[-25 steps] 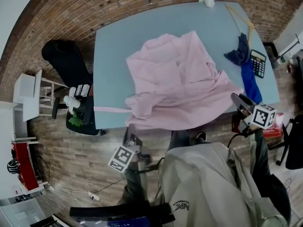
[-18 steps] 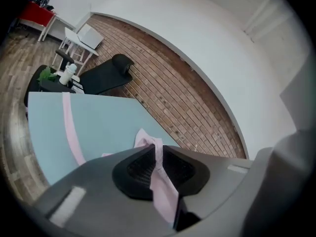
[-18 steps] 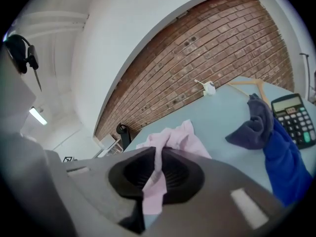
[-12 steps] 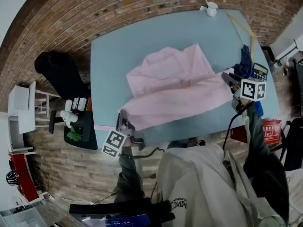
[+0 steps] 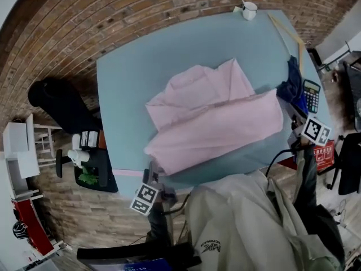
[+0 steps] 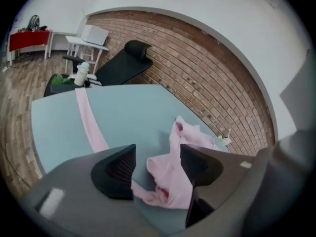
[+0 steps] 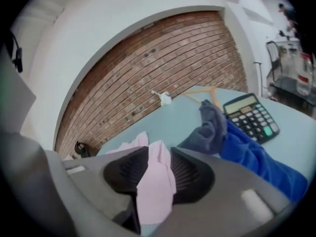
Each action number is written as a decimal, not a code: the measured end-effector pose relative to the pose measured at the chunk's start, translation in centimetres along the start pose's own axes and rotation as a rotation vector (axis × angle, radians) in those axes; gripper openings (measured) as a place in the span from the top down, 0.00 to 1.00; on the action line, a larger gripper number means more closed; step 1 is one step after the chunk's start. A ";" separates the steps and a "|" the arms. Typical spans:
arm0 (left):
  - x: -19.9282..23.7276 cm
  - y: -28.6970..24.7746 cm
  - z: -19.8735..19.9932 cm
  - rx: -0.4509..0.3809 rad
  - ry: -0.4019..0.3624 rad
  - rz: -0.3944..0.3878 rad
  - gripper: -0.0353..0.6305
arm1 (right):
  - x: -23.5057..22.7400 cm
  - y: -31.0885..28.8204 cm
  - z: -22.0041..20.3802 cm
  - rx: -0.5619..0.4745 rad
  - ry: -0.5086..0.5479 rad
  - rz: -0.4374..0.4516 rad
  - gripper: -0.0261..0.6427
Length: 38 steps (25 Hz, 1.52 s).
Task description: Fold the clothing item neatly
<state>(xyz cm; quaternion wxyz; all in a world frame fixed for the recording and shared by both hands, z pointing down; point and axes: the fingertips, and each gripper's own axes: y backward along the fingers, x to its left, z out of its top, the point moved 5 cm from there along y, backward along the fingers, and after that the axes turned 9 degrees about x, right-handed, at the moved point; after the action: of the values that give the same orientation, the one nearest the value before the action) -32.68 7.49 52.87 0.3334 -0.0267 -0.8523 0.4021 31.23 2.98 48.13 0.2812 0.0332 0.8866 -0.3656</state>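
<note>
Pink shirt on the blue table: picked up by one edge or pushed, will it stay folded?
The pink shirt probably flops: it lies in soft creases and rumpled layers, so a one-edge lift would likely undo the fold. It looks thin and light. Pushed across the smooth table, it would likely bunch rather than slide whole.

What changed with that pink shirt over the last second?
The lower part of the pink shirt, hanging over the near edge of the table before, was carried up and laid folded on top. The left gripper and right gripper have just been opening to let go, cloth still between their jaws. The blue cloth, calculator and cup stayed put.
</note>
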 end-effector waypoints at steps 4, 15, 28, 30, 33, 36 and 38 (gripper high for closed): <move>-0.9 -0.5 -4.4 0.129 -0.002 -0.104 0.46 | -1.5 1.7 -7.4 0.144 -0.226 0.015 0.77; -2.6 -4.2 -5.8 0.095 -0.206 -0.040 0.63 | 3.1 -5.5 -13.4 0.247 -0.141 0.126 0.81; -2.7 5.2 -11.1 0.178 0.050 -0.165 0.83 | 4.1 6.9 -13.7 0.220 0.002 0.285 0.92; -3.3 7.0 -10.8 0.168 0.108 -0.195 0.83 | 5.1 8.2 -12.4 0.184 0.026 0.311 0.92; -4.6 8.0 -8.8 0.117 0.210 -0.264 0.84 | 7.3 7.9 -9.3 0.134 0.094 0.359 0.92; -6.5 7.4 -5.6 0.068 0.278 -0.333 0.84 | 9.7 5.7 -5.3 0.099 0.174 0.393 0.92; -7.6 6.5 -3.1 0.049 0.298 -0.363 0.85 | 11.3 3.9 -2.7 0.102 0.221 0.404 0.92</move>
<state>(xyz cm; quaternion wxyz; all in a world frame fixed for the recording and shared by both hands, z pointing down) -26.40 11.54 45.53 0.5228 0.0759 -0.7747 0.3476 21.47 5.99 41.36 0.2478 0.2642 0.8677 -0.3404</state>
